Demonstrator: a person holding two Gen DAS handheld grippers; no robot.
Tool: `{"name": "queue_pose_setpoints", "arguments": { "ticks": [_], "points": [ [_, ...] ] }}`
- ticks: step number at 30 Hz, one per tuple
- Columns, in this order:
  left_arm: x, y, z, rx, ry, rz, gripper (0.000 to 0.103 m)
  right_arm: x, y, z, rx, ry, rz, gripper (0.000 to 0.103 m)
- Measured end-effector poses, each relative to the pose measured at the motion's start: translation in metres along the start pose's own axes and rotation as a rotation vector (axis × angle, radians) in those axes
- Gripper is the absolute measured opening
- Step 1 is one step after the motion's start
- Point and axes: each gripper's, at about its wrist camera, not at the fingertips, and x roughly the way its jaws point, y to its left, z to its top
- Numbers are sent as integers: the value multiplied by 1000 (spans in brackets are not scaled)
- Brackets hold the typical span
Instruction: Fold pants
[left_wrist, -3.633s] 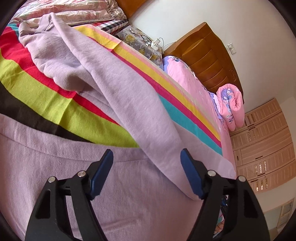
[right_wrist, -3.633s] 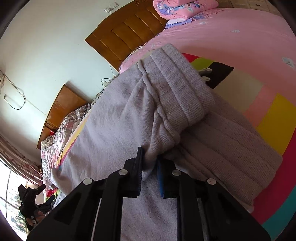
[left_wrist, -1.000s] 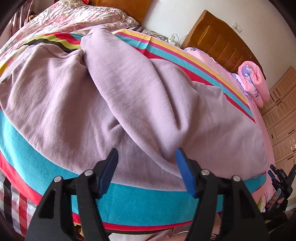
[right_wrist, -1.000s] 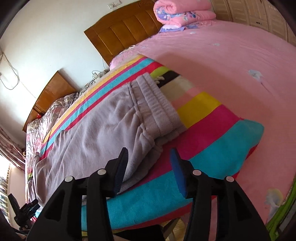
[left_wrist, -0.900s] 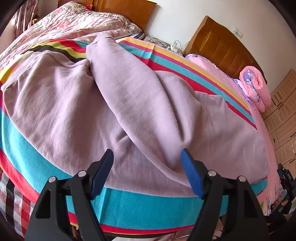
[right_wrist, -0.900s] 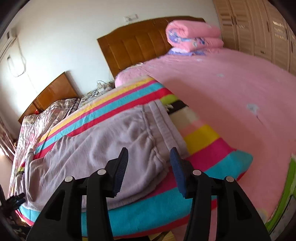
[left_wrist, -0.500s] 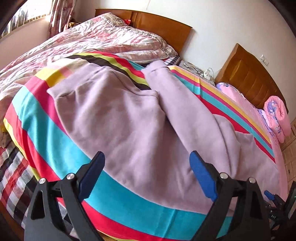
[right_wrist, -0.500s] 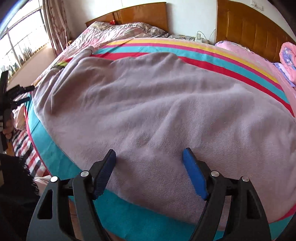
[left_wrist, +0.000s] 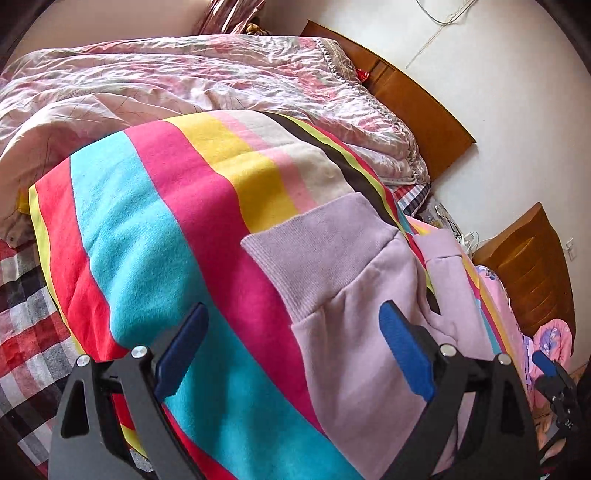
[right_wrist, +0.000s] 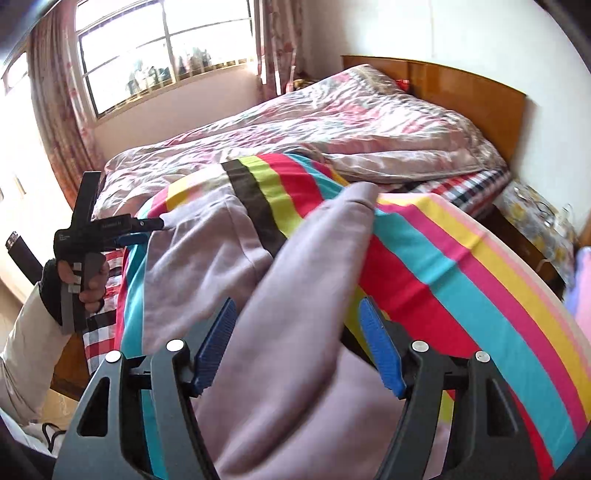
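Observation:
Lilac pants (left_wrist: 369, 314) lie on a striped blanket (left_wrist: 147, 221) on the bed. In the left wrist view one leg's ribbed cuff (left_wrist: 321, 251) lies just ahead of my left gripper (left_wrist: 291, 332), which is open and holds nothing. The second leg's cuff (left_wrist: 439, 251) lies further right. In the right wrist view a raised fold of the pants leg (right_wrist: 306, 277) runs between the jaws of my right gripper (right_wrist: 299, 332). Those jaws are closing and the pads are not pressing the cloth. The left gripper (right_wrist: 142, 230) shows at the left, its tips at the other leg (right_wrist: 199, 251).
A crumpled floral quilt (left_wrist: 184, 85) covers the far bed under a wooden headboard (left_wrist: 417, 103). A plaid sheet (left_wrist: 29, 314) shows at the bed's left edge. A window (right_wrist: 155, 55) with curtains is behind. A person's hand (right_wrist: 88, 284) holds the left gripper's handle.
Both views have swung from the body of the pants to the leg ends. The left jaws stand wider than a second ago. A pants leg now lies between the right jaws.

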Motion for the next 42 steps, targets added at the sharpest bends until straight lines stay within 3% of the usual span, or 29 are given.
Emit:
{"name": "queue_pose_setpoints", "arguments": {
  "ticks": [4, 8, 11, 12, 13, 14, 15, 16, 18, 22, 26, 28, 30, 31, 32, 33, 34, 36, 37, 39, 42],
  "points": [
    [11, -3, 7, 12, 8, -1, 92, 108, 32, 82, -47, 107, 158, 67],
    [20, -2, 15, 16, 19, 7, 85, 179, 56, 116, -56, 184, 204, 62],
    [23, 3, 18, 1, 13, 20, 70, 206, 67, 118, -81, 227, 220, 53],
    [24, 3, 17, 10, 5, 35, 60, 209, 70, 116, -93, 230, 218, 45],
    [23, 3, 16, 28, -7, 55, 40, 209, 73, 114, -110, 223, 212, 36],
    [22, 2, 14, 44, -17, 60, 28, 207, 78, 112, -125, 211, 212, 27],
    [19, 2, 13, 48, -25, 46, 9, 202, 82, 112, -142, 193, 207, 23],
    [15, 3, 11, 47, -37, 27, 5, 196, 84, 113, -160, 171, 195, 17],
    [-1, -1, 9, 64, -89, 27, 5, 182, 92, 120, -171, 120, 218, 15],
    [-27, 1, 9, 53, -172, 79, 5, 181, 117, 135, -210, 82, 197, 15],
    [-10, 18, 8, 26, -115, 122, 5, 223, 124, 125, -199, 148, 139, 15],
    [2, 24, 5, 25, -99, 136, 6, 233, 122, 119, -176, 141, 133, 16],
    [1, 22, 2, 24, -115, 156, 9, 232, 117, 121, -130, 138, 146, 22],
    [1, 21, 4, 14, -116, 168, 12, 230, 114, 123, -109, 148, 148, 31],
    [-1, 20, 3, -1, -118, 193, 16, 225, 110, 127, -89, 157, 153, 39],
    [-6, 17, 4, -5, -131, 235, 28, 214, 105, 132, -71, 150, 171, 42],
    [-14, 11, 5, 3, -163, 289, 50, 197, 100, 137, -66, 124, 190, 49],
    [-34, -2, 9, 19, -237, 328, 77, 153, 81, 144, -78, 47, 181, 57],
    [-41, -11, 13, 33, -248, 279, 78, 131, 67, 144, -80, 14, 162, 58],
    [-43, -40, 19, 92, -209, 105, 84, 89, 32, 137, -63, -32, 85, 59],
    [-10, -90, 32, 147, -37, -210, 86, 38, -13, 106, -4, -77, 12, 59]
  ]
}}
